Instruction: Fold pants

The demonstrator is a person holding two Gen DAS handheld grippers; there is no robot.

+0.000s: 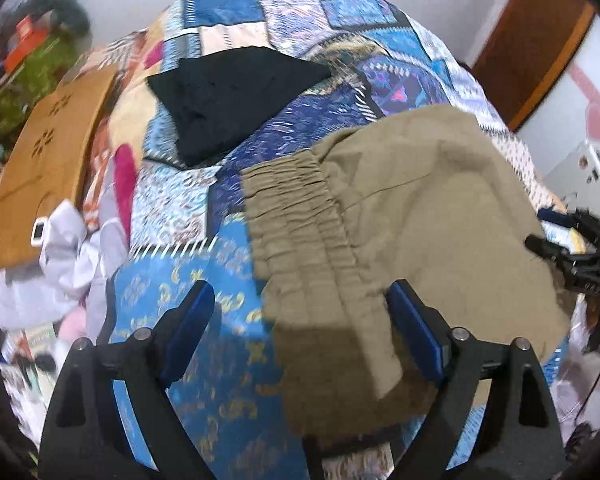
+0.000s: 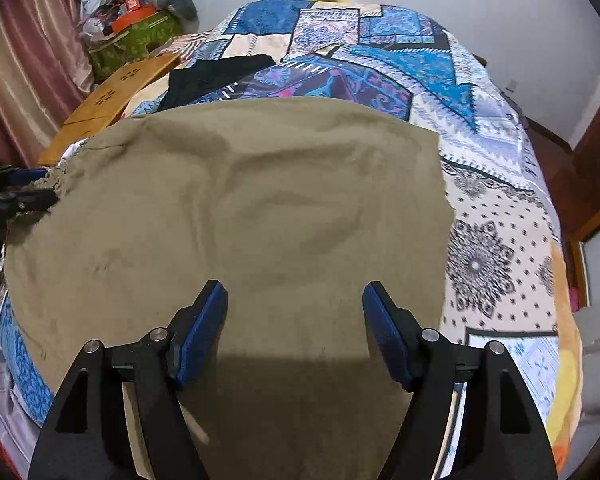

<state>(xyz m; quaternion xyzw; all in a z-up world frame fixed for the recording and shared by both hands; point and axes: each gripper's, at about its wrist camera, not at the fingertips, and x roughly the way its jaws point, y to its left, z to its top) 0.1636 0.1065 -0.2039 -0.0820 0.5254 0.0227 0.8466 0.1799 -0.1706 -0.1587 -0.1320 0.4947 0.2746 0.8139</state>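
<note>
Khaki pants [image 1: 412,216] lie folded on the patchwork bedspread [image 1: 228,264], with the elastic waistband [image 1: 296,216] toward the left. They fill the middle of the right wrist view [image 2: 236,208]. My left gripper [image 1: 300,300] is open, hovering over the waistband's near end, with nothing between its blue pads. My right gripper [image 2: 294,304] is open above the near part of the pants and holds nothing. The right gripper also shows at the pants' right edge in the left wrist view [image 1: 572,256]; the left one shows at the left edge in the right wrist view [image 2: 16,196].
A folded black garment [image 1: 228,100] lies farther back on the bed. A wooden board [image 1: 44,172] leans at the left by crumpled white cloth [image 1: 68,264]. A green bin [image 2: 132,40] with clutter stands at the back left. A wooden door [image 1: 540,40] is at the right.
</note>
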